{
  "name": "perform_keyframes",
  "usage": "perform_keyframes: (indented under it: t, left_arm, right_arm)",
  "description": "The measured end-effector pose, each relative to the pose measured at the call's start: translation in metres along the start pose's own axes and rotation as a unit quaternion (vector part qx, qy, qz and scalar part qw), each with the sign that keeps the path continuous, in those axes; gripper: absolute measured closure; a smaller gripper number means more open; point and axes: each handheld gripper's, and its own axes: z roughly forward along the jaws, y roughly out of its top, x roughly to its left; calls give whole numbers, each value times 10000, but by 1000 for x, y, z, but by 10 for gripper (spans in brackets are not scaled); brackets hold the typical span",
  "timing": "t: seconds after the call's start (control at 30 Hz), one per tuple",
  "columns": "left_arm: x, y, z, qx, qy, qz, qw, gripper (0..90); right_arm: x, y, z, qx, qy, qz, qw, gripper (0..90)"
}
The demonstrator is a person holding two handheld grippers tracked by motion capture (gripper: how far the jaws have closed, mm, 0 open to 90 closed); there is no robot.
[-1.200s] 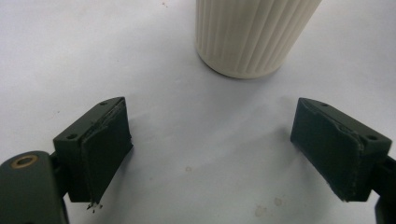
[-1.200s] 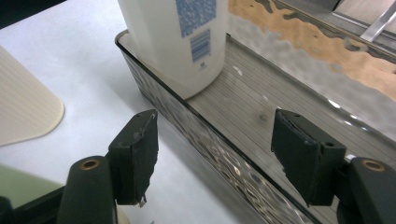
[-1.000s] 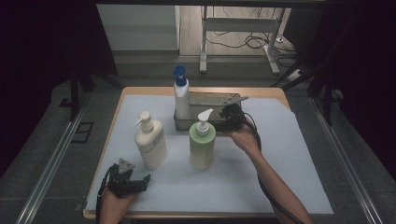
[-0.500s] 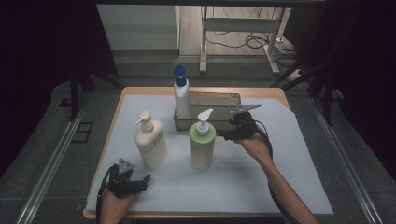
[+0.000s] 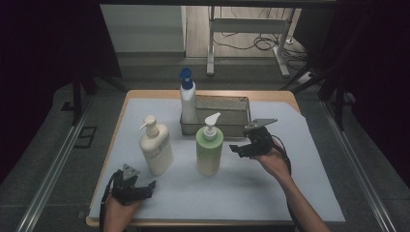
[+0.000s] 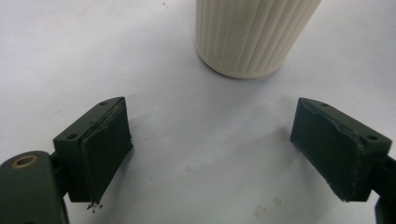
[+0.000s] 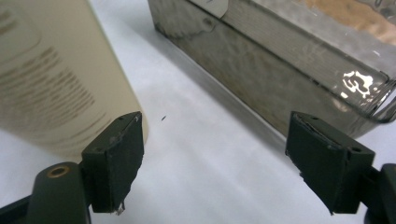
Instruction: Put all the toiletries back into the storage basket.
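- The surface point(image 5: 145, 96) is a wooden top with a pale sheet point(image 5: 300, 193) spread over most of it.
- Grey floor point(image 5: 48, 145) surrounds it on both sides.
- Metal rails point(image 5: 46, 183) run along the floor at left and right.
- A white frame point(image 5: 244, 24) on legs stands beyond the far edge, with black cables point(image 5: 256, 43) looped on the floor under it.
- Dark curtains point(image 5: 48, 43) close off both sides.
- Light falls dim and even from above.

Right tongs point(image 5: 241, 147) just right of green pump bottle point(image 5: 209, 151), apart from it; left tongs point(image 5: 145, 186) below cream bottle point(image 5: 156, 146), near table point(image 5: 145, 95) front edge.
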Motion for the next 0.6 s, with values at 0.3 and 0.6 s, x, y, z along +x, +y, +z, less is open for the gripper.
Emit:
perform_keyframes:
  t: [0.3,0.6]
  left_arm:
    - [0,0,0,-3,3,-9,10000,119]
    - [0,0,0,-4,3,-7,10000,119]
  right_arm:
    - [11,-15,-10,12,60,-142,9999,149]
    - [26,-31,-16,-12,321,-200,9993,141]
